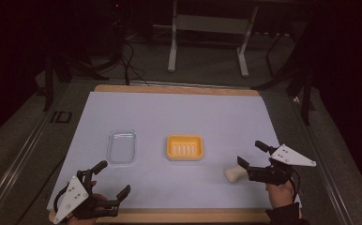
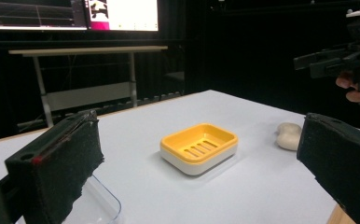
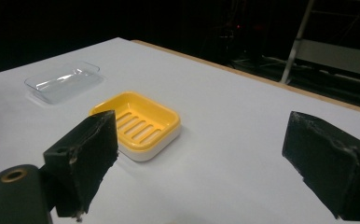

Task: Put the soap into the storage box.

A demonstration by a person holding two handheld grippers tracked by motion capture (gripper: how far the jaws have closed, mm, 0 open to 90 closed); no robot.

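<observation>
Pale, cream-coloured, lumpy soap bar [image 1: 234, 174] lying on the white table cover [image 1: 179, 112], just beside the right gripper [image 1: 252, 154], jaws spread wide, left gripper [image 1: 112, 177] likewise released

One yellow soap dish [image 1: 184, 147], one clear lid [image 1: 122, 146], one soap bar [image 1: 234, 174].

Yellow slotted soap dish [image 1: 184, 147], cream-white soap [image 1: 234, 174], clear lid [image 1: 122, 146], white table [image 1: 179, 112]
</observation>
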